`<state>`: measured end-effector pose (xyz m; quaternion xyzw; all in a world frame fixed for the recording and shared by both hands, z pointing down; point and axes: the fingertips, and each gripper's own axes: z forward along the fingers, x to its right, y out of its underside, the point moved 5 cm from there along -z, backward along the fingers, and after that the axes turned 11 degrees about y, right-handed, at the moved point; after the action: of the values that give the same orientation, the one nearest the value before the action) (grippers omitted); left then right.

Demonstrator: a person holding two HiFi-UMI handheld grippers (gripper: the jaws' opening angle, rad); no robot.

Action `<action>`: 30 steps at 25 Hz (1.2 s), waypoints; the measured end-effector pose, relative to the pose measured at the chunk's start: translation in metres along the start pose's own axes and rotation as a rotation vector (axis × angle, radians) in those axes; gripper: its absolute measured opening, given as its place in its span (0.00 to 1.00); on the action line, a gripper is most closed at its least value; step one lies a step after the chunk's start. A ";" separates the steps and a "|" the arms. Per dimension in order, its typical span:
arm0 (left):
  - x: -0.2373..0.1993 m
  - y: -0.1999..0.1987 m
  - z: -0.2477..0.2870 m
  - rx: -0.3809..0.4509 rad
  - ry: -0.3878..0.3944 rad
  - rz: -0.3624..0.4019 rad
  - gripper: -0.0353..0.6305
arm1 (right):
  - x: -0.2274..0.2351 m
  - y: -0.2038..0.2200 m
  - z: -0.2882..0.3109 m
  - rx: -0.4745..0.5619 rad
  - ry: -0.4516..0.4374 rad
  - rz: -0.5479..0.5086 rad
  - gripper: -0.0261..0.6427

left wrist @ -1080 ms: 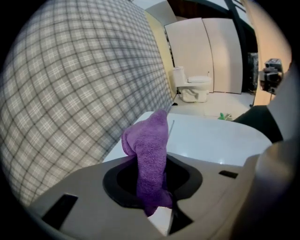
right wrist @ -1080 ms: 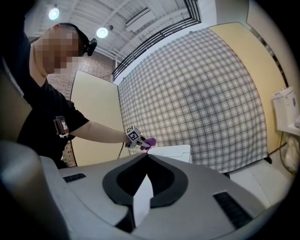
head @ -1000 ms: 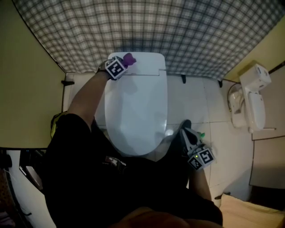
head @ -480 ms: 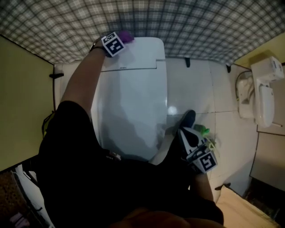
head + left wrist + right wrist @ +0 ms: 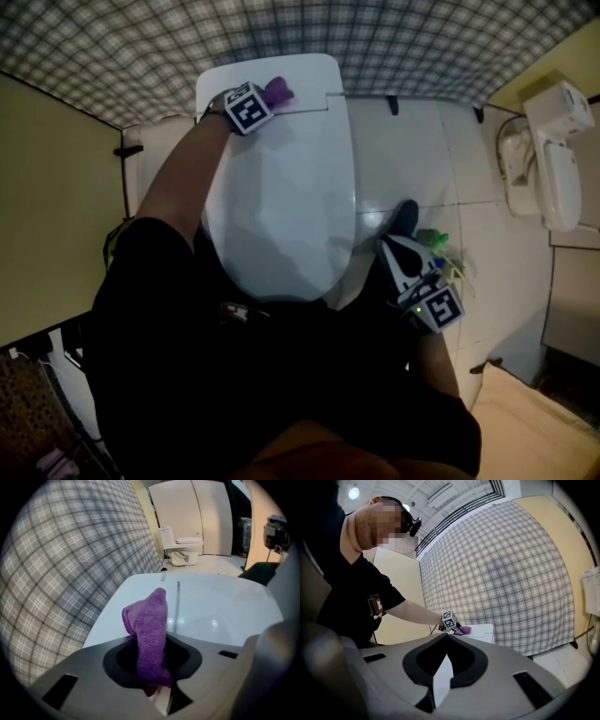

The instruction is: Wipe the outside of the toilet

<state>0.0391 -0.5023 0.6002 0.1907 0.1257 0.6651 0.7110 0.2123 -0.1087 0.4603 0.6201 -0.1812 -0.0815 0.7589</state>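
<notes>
Purple cloth is pinched in the left claw, resting on the tank lid at the back of the white toilet, near the checked wall. Right claw, jaws together and empty, hangs beside the bowl over the tiled floor.

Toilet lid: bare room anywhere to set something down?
Yes: the closed lid is bare from the left tool and its purple cloth at the tank down to the front edge. Floor tiles right of it are bare; crowded near the right tool.
</notes>
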 end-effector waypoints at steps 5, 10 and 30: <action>0.111 0.025 -0.013 -0.053 0.034 0.068 0.19 | -0.041 -0.009 -0.040 0.026 -0.017 -0.037 0.05; 0.213 0.047 -0.030 -0.162 0.027 0.193 0.19 | -0.078 -0.015 -0.080 0.057 -0.041 -0.101 0.05; 0.493 0.099 -0.049 -0.219 0.243 0.397 0.20 | -0.156 -0.025 -0.143 0.144 -0.072 -0.249 0.05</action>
<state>-0.0293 -0.0031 0.6369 0.0523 0.0978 0.8192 0.5626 0.1247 0.0709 0.3848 0.6873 -0.1353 -0.1842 0.6895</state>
